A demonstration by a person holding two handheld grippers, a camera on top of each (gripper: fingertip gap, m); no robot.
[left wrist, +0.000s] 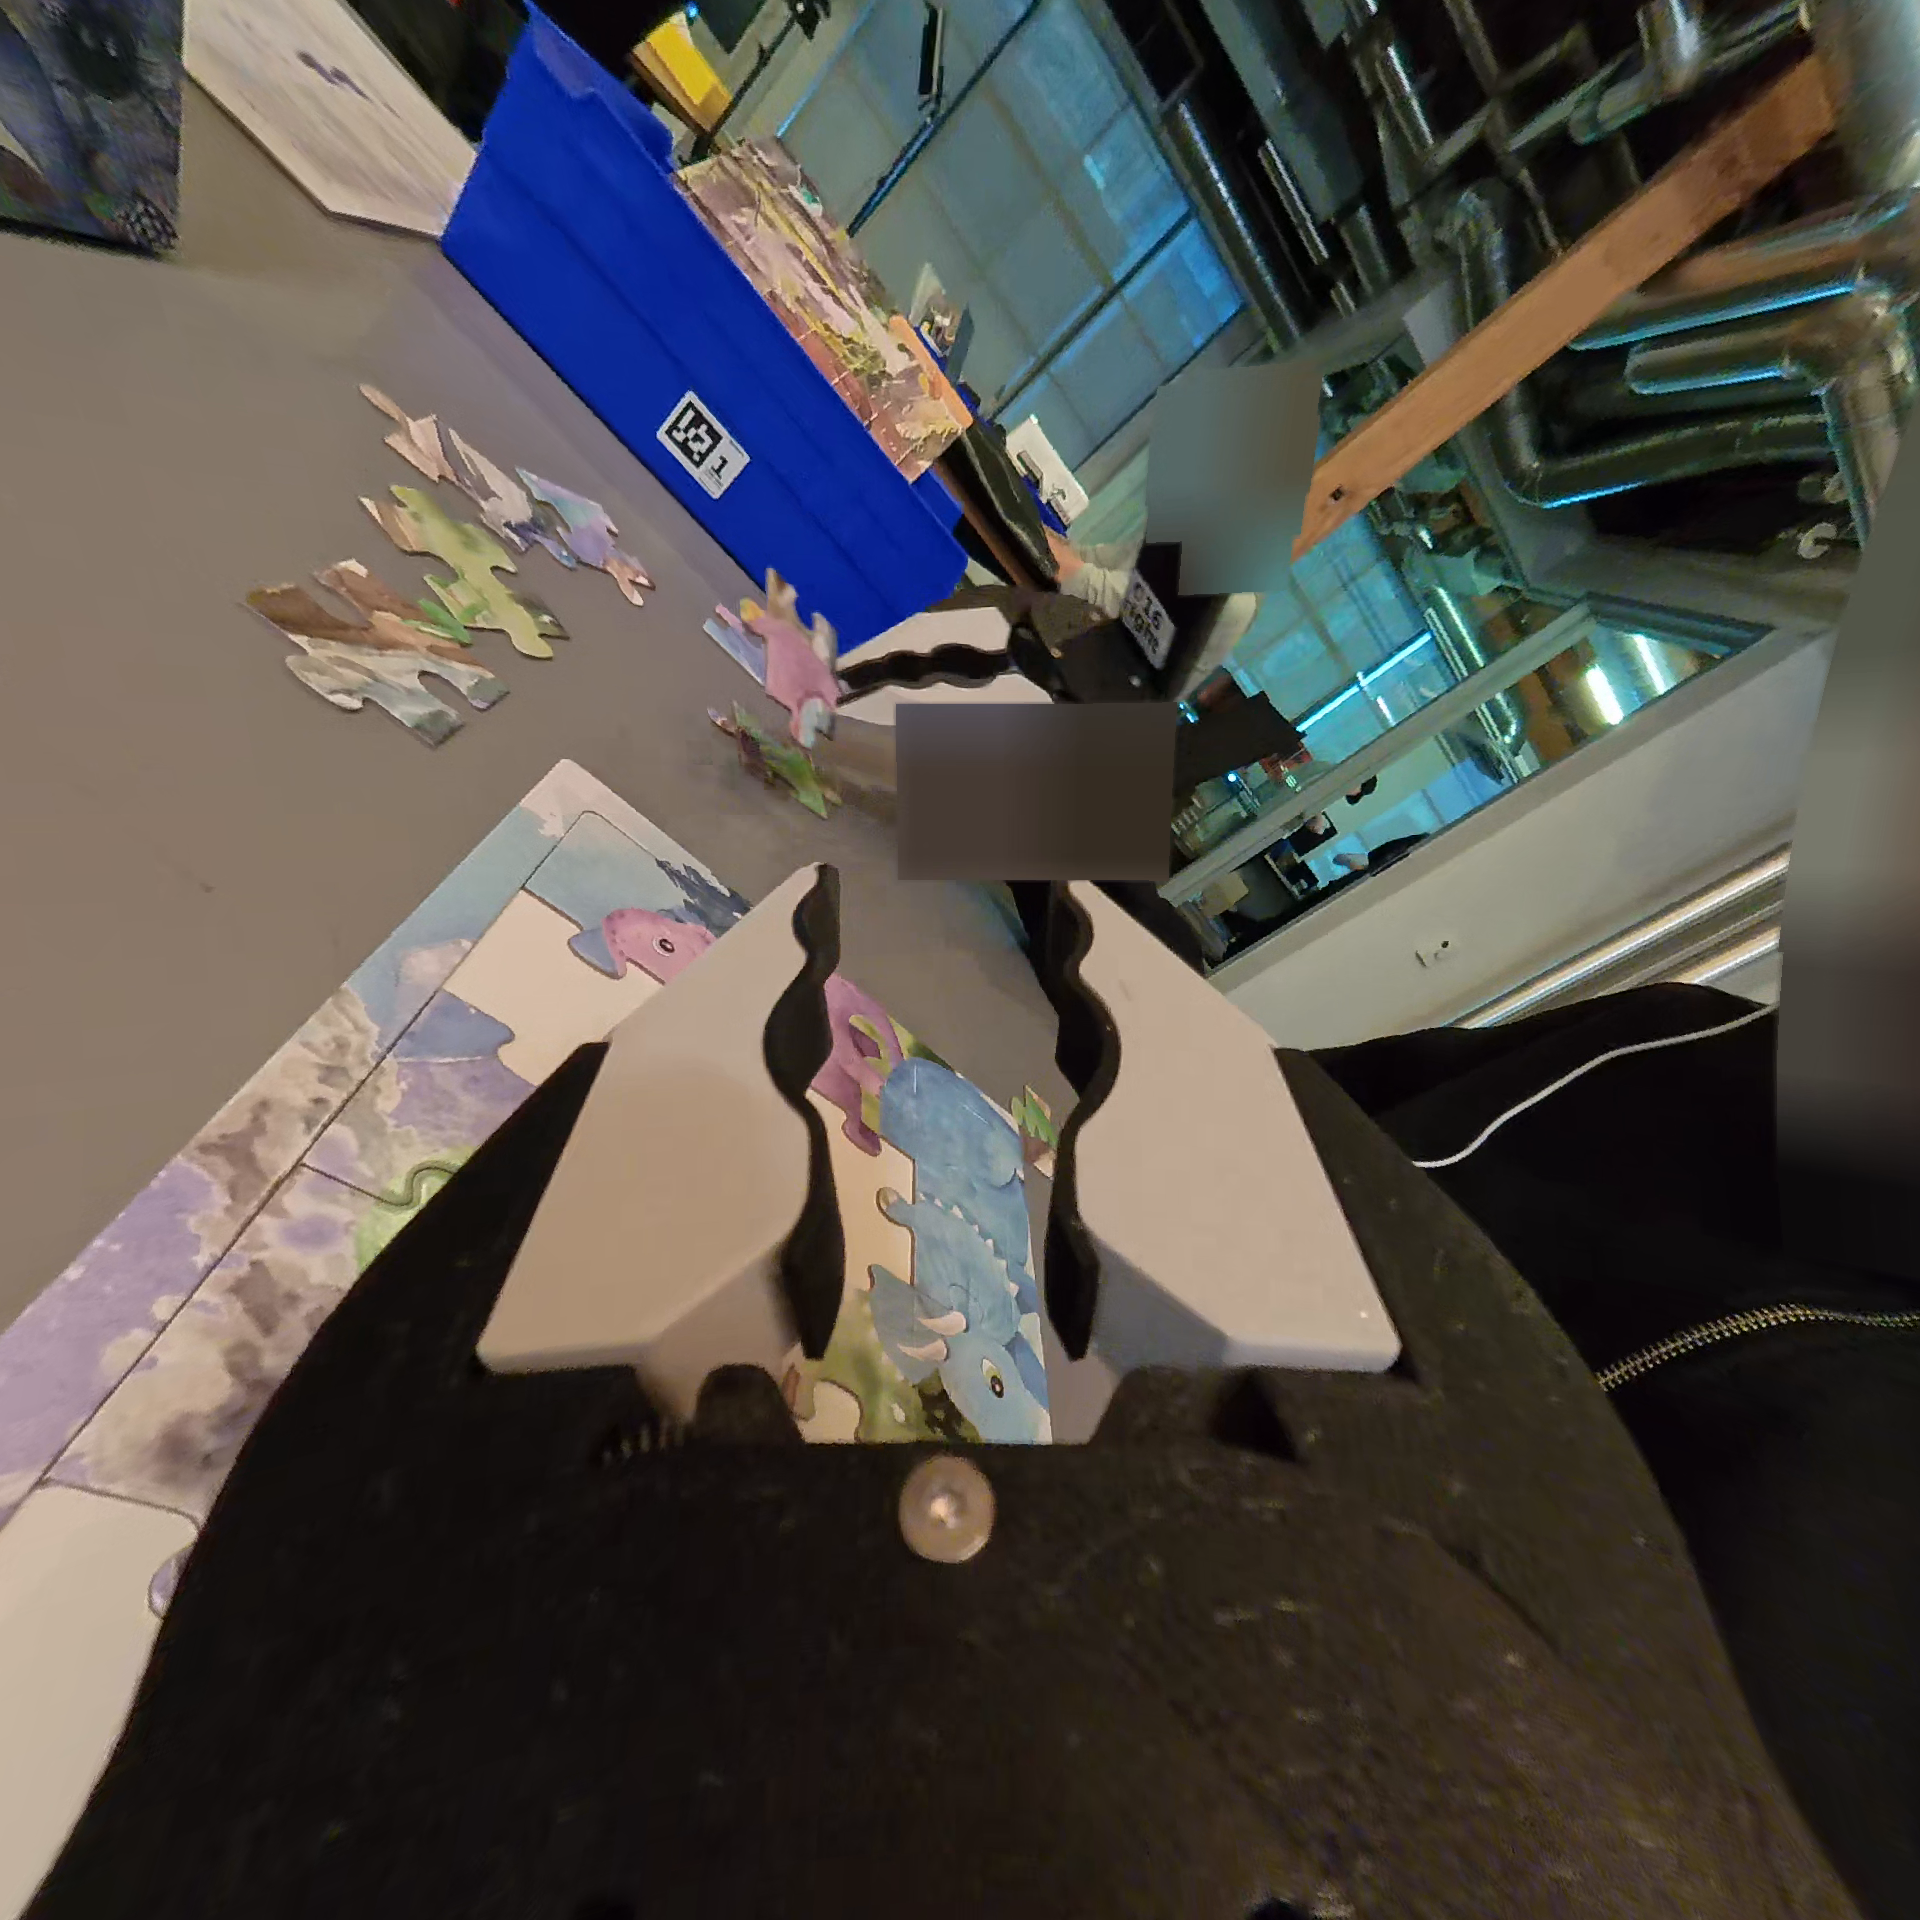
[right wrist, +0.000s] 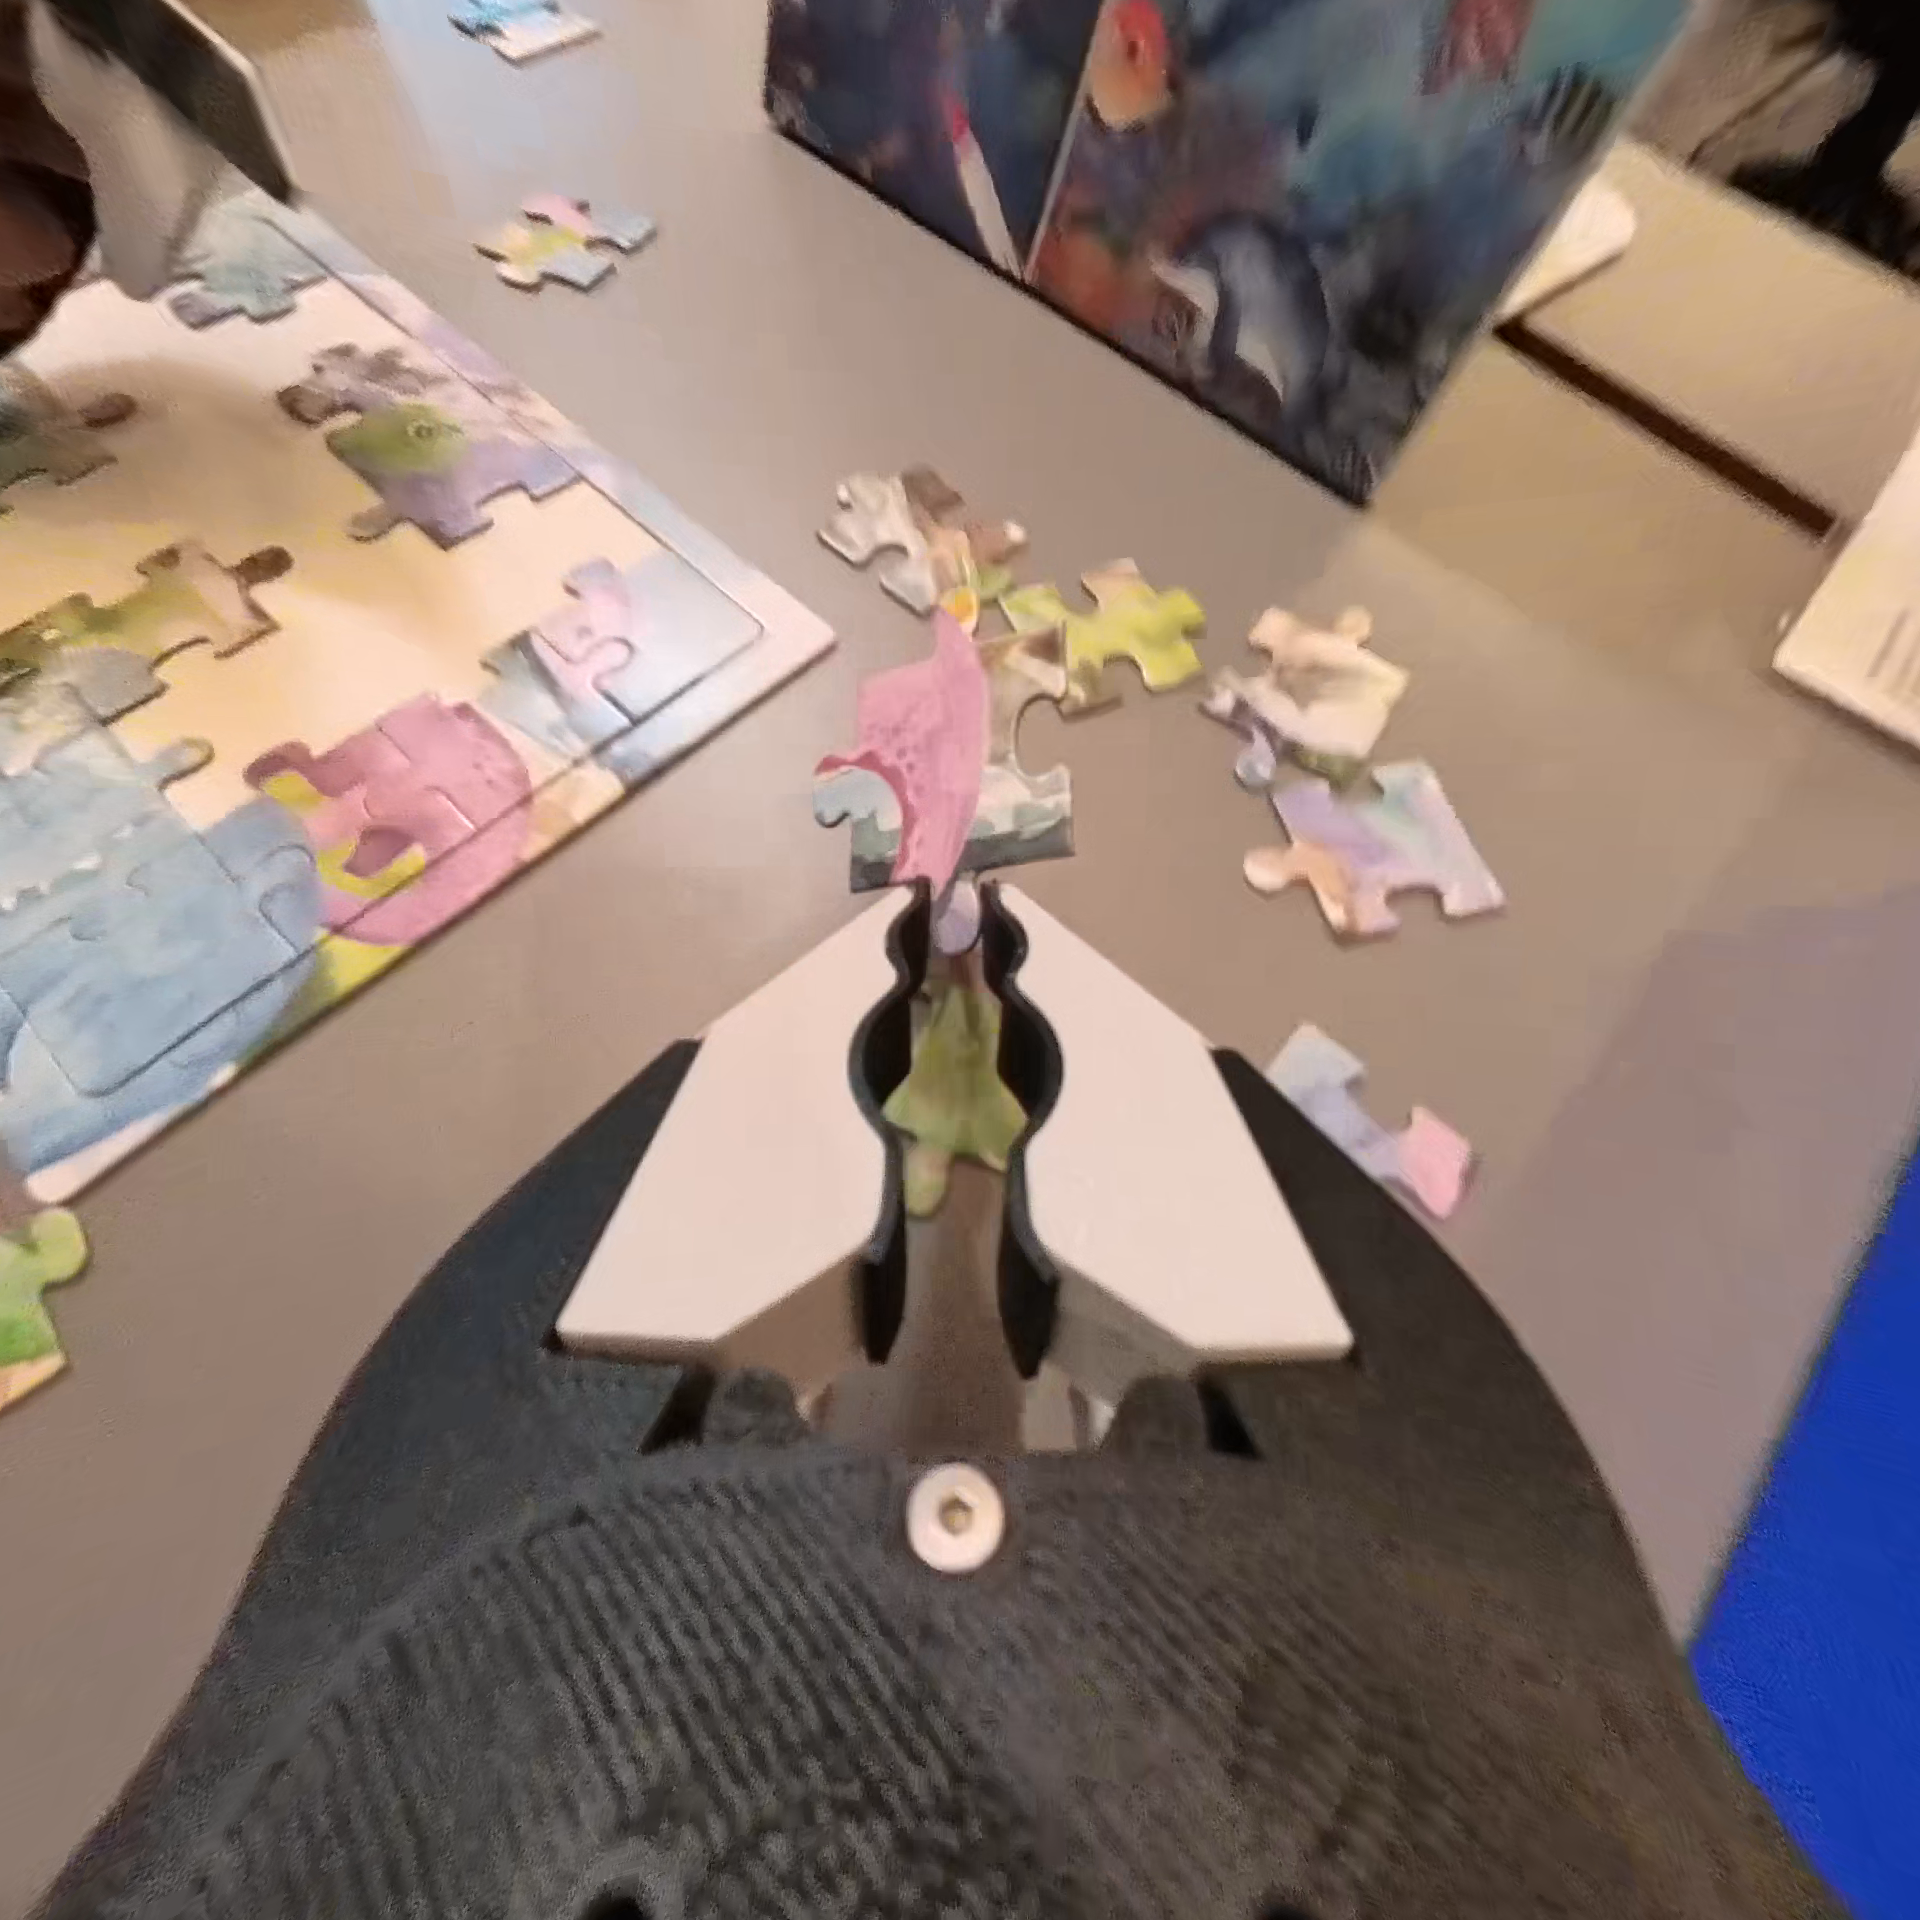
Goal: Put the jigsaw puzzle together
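Note:
The puzzle tray (left wrist: pixel 312 1091) lies on the grey table, partly filled with blue and pink dinosaur pieces. My left gripper (left wrist: pixel 940 896) is open and empty just above the tray, over the blue dinosaur pieces (left wrist: pixel 956 1195). My right gripper (right wrist: pixel 951 896) is shut on a pink dinosaur piece (right wrist: pixel 920 758), holding it upright above the table beside the tray's corner (right wrist: pixel 769 634). It also shows in the left wrist view (left wrist: pixel 847 675) with the pink piece (left wrist: pixel 795 665). Loose pieces (right wrist: pixel 1101 623) lie beyond it, and a green piece (right wrist: pixel 951 1091) lies below the fingers.
A blue bin (left wrist: pixel 675 364) stands behind the loose pieces (left wrist: pixel 457 561) and shows at the right edge of the right wrist view (right wrist: pixel 1818 1558). A picture-covered box (right wrist: pixel 1195 208) stands at the far side. More pieces lie near the tray (right wrist: pixel 566 239). A person's dark jacket (left wrist: pixel 1662 1195) is on the right. The grippers' ends are close to 20 cm from one another.

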